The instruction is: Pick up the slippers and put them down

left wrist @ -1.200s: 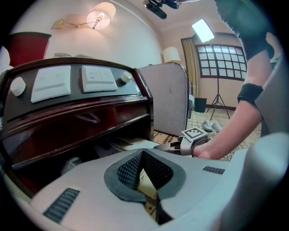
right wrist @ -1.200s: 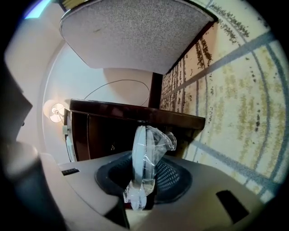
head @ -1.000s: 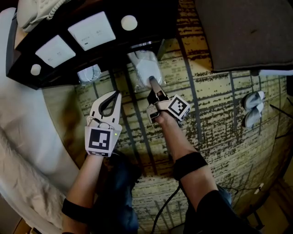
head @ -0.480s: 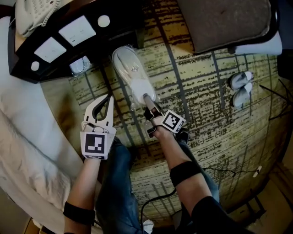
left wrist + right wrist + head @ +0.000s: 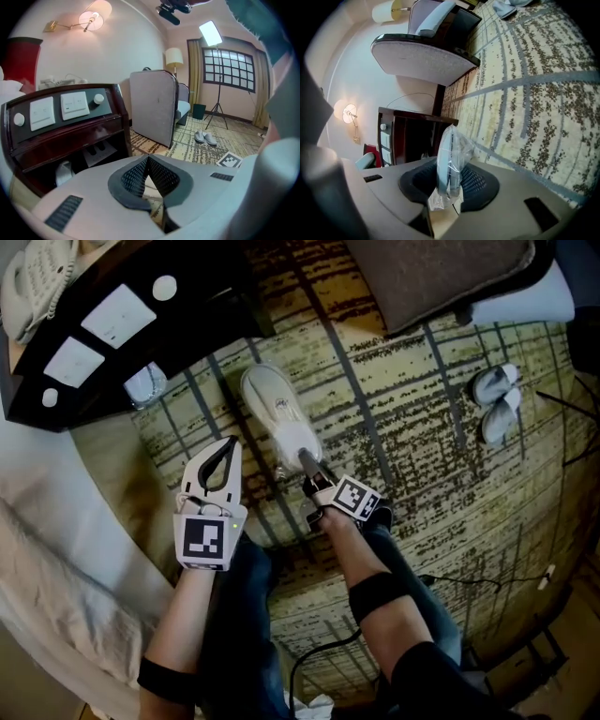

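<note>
Slippers (image 5: pixel 277 414) (plastic-wrapped), clamped in right gripper (image 5: pixel 306 459), now drawn clear of nightstand (image 5: pixel 202 310); left gripper (image 5: pixel 231 444) closed, empty; set-down remains.

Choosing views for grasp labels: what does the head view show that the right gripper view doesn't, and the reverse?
Head view only: the left tool, shut and empty, and the plastic-wrapped slippers seen at full length.
Right gripper view only: the lit wall lamp, and a close look at the right tool with its pads pressing on the end of the plastic-wrapped slippers.
Both: the plastic-wrapped slippers held in the right tool, the dark bedside console and the patterned carpet.
</note>
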Demonstrator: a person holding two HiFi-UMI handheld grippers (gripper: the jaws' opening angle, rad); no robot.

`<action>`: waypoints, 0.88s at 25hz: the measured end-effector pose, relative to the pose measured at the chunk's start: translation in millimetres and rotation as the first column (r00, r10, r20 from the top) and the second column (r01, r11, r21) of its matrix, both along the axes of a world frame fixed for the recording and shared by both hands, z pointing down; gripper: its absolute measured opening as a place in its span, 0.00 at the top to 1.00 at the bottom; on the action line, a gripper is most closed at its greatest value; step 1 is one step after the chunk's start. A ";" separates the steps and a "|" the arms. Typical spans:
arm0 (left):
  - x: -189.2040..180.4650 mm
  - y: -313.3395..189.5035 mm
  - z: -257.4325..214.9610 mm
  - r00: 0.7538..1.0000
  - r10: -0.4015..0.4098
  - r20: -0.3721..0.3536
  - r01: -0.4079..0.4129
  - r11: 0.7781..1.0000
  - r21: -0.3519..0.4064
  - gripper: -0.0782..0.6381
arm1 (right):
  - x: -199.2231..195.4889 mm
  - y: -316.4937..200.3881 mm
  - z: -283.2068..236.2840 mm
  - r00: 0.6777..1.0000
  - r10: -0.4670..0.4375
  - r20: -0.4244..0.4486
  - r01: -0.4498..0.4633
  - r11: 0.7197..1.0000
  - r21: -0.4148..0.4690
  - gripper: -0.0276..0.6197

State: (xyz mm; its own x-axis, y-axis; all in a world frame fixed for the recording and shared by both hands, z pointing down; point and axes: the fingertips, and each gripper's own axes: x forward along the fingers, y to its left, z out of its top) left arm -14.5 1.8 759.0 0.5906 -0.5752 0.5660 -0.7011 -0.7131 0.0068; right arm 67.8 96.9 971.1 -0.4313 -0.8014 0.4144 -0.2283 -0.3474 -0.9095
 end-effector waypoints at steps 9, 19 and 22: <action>9.1 13.3 24.1 0.999 0.050 -0.005 -0.050 0.999 -0.013 0.89 | 14.7 25.0 47.1 0.992 -0.033 -0.125 0.015 0.990 -0.140 0.72; 1.7 9.5 13.3 0.999 0.050 -0.020 -0.050 0.999 -0.007 0.89 | 32.1 76.3 91.6 0.912 -0.232 -0.338 0.031 0.861 -0.508 0.26; -7.1 6.9 -3.6 0.999 0.034 -0.019 -0.034 0.999 -0.003 0.89 | 40.2 82.1 75.1 0.899 -0.246 -0.363 0.019 0.849 -0.528 0.26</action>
